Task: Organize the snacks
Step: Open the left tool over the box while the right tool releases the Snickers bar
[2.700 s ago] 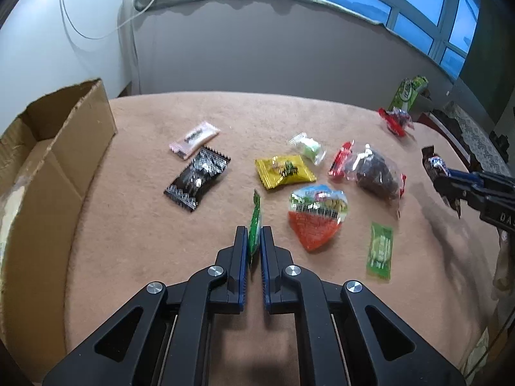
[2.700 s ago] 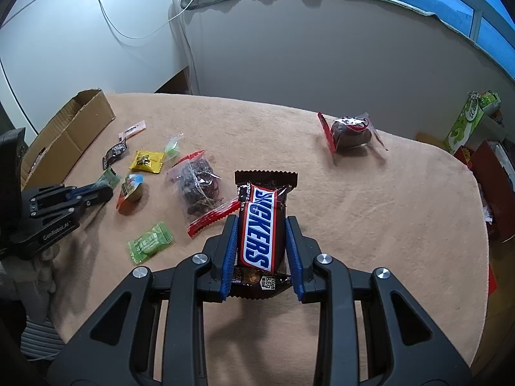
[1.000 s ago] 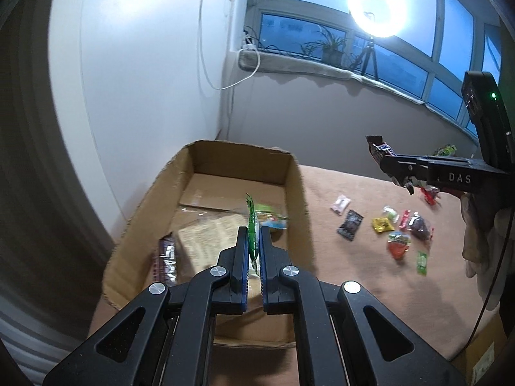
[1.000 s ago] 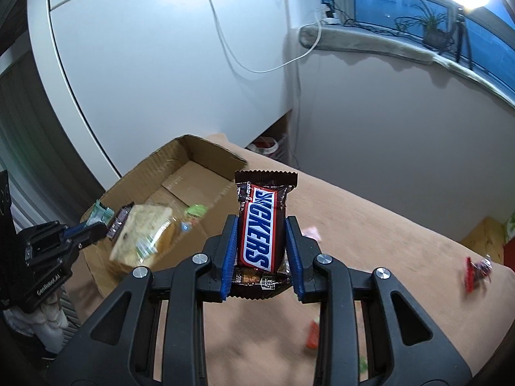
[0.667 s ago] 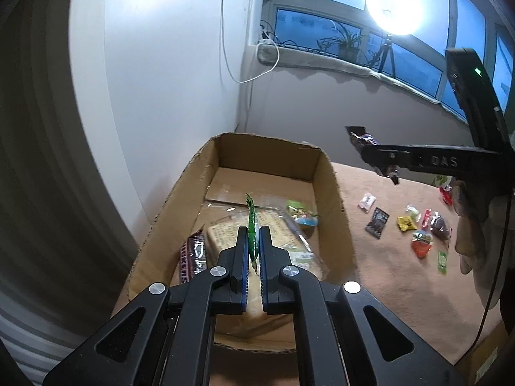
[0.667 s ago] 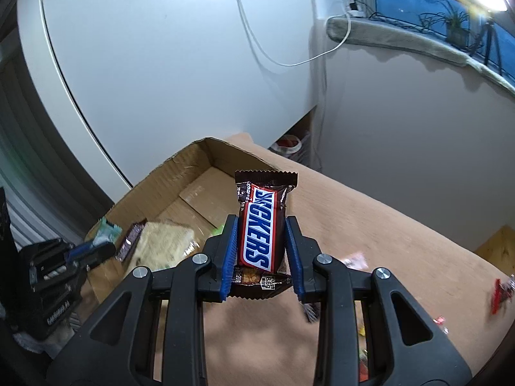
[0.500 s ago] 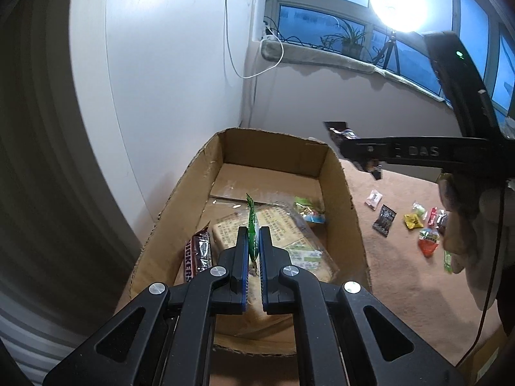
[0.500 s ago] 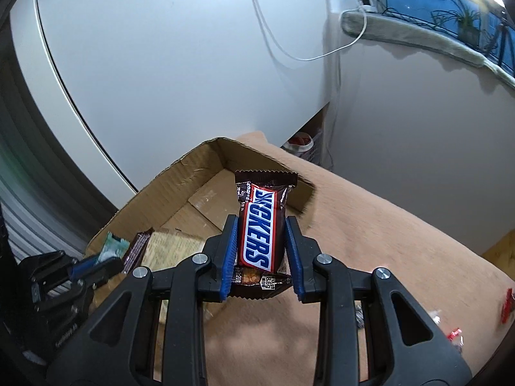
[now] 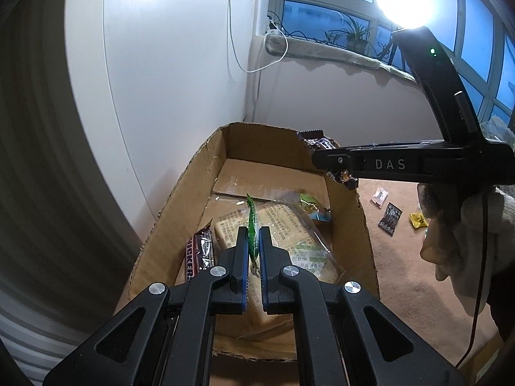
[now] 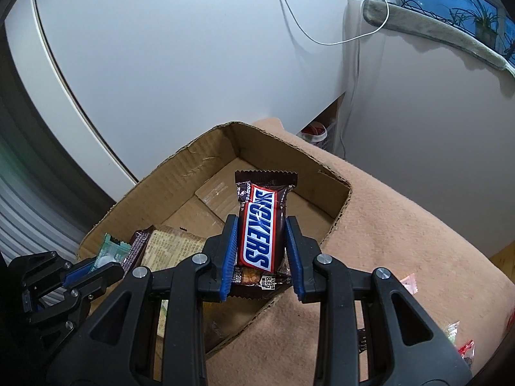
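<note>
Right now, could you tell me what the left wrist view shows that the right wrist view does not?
Only the left wrist view shows the black packet and yellow packet on the table, the bright lamp, and the Snickers bar lying in the box.

Only the right wrist view shows the label of the Snickers bar gripped by the right gripper.

Both show the cardboard box, and the left gripper clamped on a green packet.

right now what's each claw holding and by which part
Left claw pinches the thin green packet by its lower end; right claw grips the Snickers bar across its lower sides.
</note>
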Demonstrator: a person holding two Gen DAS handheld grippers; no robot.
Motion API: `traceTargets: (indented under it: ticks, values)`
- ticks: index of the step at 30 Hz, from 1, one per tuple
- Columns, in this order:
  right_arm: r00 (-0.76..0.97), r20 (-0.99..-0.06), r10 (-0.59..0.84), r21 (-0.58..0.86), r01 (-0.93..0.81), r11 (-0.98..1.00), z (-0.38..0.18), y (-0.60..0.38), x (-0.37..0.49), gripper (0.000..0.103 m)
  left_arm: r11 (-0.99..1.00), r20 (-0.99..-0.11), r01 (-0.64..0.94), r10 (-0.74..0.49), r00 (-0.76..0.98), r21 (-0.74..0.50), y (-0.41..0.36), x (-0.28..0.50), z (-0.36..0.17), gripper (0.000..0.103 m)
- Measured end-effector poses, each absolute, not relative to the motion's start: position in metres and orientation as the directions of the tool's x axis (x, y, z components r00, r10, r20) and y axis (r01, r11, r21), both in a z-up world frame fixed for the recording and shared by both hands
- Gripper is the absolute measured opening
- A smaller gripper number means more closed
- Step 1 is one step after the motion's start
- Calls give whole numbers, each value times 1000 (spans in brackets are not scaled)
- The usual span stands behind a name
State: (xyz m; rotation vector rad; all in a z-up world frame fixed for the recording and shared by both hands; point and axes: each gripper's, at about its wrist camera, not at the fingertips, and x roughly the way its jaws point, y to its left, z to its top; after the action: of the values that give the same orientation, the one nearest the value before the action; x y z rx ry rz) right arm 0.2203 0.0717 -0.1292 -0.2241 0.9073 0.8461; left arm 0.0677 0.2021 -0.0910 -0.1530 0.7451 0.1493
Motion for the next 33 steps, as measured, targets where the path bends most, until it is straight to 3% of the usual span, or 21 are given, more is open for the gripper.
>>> traceTargets:
  ticks: [2,4,6,8,33]
  values:
    - [331,-765,552,164,-729,665,-128,72,219,30,977,-684,-193,81,725,-89,202,68,-91,5]
    - [329,-763,556,164,-734,659,-127,71,218,30,975,-684,-197,78,725,-98,203,69,-90,13]
    - [336,-760,557,159,-735,659,-125,70,218,40,975,-683,-199,79,727,-99,202,69,-89,13]
    - [334,-752,569,167,-738,654,-122,67,218,56,975,-683,-199,81,726,-96,201,68,-89,13]
    - [453,-674,584,146,-693,706,-72,-24,198,57,983,-633,-164,72,771,-87,151,56,-59,16]
